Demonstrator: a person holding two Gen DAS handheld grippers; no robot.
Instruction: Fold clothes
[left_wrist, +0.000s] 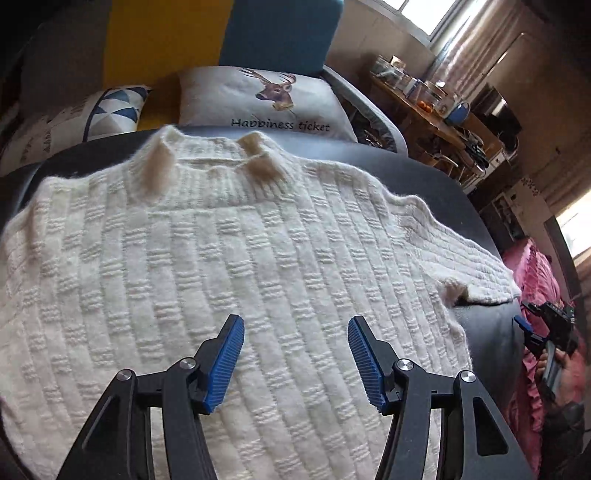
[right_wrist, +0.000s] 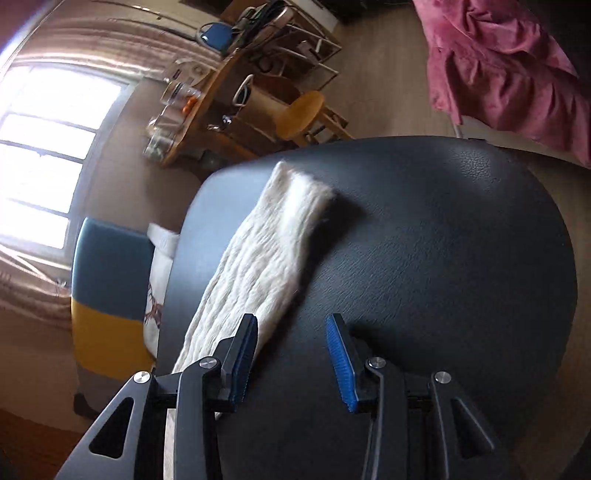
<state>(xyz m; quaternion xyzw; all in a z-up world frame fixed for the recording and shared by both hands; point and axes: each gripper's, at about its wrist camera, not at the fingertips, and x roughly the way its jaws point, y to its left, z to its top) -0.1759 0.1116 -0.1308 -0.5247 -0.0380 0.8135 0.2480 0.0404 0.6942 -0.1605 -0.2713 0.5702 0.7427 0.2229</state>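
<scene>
A cream knitted sweater (left_wrist: 229, 266) lies spread flat on a dark leather surface (left_wrist: 484, 332), collar at the far side. My left gripper (left_wrist: 295, 325) hovers open over its lower body, blue pads apart, nothing between them. One sleeve (left_wrist: 476, 266) stretches out to the right. In the right wrist view that sleeve (right_wrist: 266, 258) runs across the dark surface (right_wrist: 443, 258), cuff farthest away. My right gripper (right_wrist: 291, 325) is open above the sleeve's near edge, its left finger over the knit, its right finger over bare leather. The right gripper (left_wrist: 532, 328) also shows at the left view's right edge.
A deer-print cushion (left_wrist: 266, 99) and a triangle-pattern cushion (left_wrist: 110, 110) lean against a yellow and blue sofa back (left_wrist: 221, 33) beyond the collar. Pink cloth (right_wrist: 509, 62) lies to the right. A cluttered wooden table (right_wrist: 207, 103) and stool (right_wrist: 299, 114) stand by the window.
</scene>
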